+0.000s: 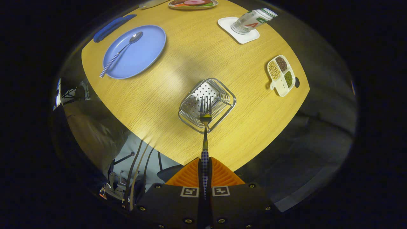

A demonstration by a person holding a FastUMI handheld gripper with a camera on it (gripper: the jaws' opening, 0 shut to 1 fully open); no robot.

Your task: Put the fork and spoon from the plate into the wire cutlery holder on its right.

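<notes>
Wooden table [190, 63] below; my gripper [205, 173] pinches the fork [205, 127] by its checked handle, tines over the wire holder [207, 105]. Stiff, light, slippery metal, I judge.

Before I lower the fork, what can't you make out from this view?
- How high the fork tines hang above the wire holder: the gripper view looks straight down, so depth is lost.
- The fork handle's end: hidden between the tongs, shut on it.
- The food plate beyond the blue plate: cut off by the edge.
- The bottle label: too small.
</notes>
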